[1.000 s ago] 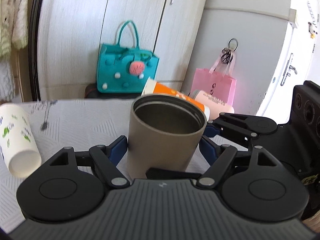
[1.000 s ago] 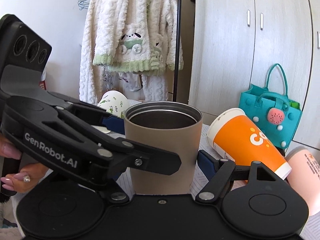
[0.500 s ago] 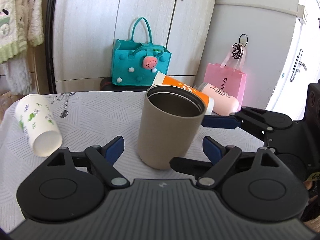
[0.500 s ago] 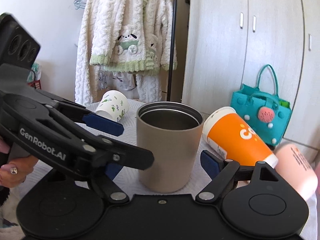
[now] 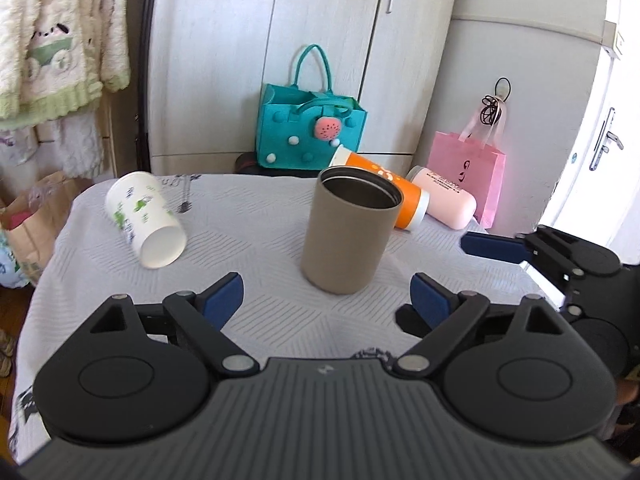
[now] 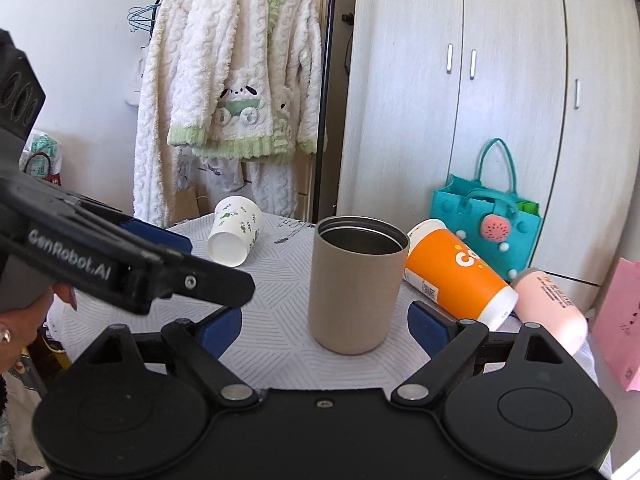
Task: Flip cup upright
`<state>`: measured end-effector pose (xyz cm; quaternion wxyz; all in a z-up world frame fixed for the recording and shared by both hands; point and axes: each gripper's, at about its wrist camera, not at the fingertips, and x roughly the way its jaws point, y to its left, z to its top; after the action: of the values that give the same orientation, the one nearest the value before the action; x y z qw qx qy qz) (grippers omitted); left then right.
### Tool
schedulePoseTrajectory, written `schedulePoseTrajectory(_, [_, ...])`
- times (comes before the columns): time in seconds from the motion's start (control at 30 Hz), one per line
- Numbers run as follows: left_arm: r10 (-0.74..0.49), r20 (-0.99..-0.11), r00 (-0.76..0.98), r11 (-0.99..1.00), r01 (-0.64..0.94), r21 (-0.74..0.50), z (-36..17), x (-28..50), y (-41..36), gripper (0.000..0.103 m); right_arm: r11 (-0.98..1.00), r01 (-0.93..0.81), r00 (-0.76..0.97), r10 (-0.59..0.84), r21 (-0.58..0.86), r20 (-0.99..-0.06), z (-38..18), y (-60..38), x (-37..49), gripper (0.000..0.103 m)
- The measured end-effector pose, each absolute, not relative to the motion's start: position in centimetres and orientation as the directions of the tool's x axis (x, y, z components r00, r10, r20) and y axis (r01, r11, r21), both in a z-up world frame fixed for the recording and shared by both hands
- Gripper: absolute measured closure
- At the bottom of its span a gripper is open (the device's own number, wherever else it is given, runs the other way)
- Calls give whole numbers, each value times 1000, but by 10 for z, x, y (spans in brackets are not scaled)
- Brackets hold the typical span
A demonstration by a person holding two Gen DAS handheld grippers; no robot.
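A tan metal cup (image 5: 347,232) stands upright, mouth up, on the white cloth-covered table (image 5: 248,240); it also shows in the right wrist view (image 6: 354,284). My left gripper (image 5: 326,296) is open and empty, pulled back just short of the cup. My right gripper (image 6: 326,322) is open and empty, also just short of it. A white cup with green print (image 5: 146,220) lies on its side at the left. An orange cup (image 6: 458,274) and a pink cup (image 6: 550,306) lie on their sides behind the tan cup.
A teal felt bag (image 5: 308,132) and a pink paper bag (image 5: 468,172) stand beyond the table by the cupboards. A fluffy white robe (image 6: 236,92) hangs at the left. The left gripper's body (image 6: 100,264) crosses the right wrist view.
Both grippers have drawn back from the tan cup, which stays upright on the table. Their fingers were close at its sides a second ago and are now apart from it.
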<state>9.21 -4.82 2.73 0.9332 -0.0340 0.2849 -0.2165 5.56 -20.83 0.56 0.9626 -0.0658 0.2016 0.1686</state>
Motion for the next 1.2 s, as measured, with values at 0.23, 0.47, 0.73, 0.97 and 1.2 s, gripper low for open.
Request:
schedulePoseTrajectory(0.23, [-400,-505,765,916,358,-182,36,68,-32,12,952,-305,873,265,-34,-409,18,-204,30,9])
schedulePoseTrajectory(0.47, [-346,-491,799,937,318,-143,37,41,-27,12,974,-220,874,222,54,-432,18,-217,21,7])
schedulePoseTrajectory(0.73, [-346,-470,812,937,323,-130,37,21,-25,10,992,-129,912,119,1,-393,16,-221,-1,7])
schedulePoseTrajectory(0.97, [-333,-445,831,942,309,-128,37,10,-27,5,998,-65,918,49,-27,-392,16,-214,-10,2])
schedulePoseTrajectory(1.2, [-310,-453,836,951,271,-150,30,10,-25,0,1000,-1,914,9,21,-406,16,-214,-13,0])
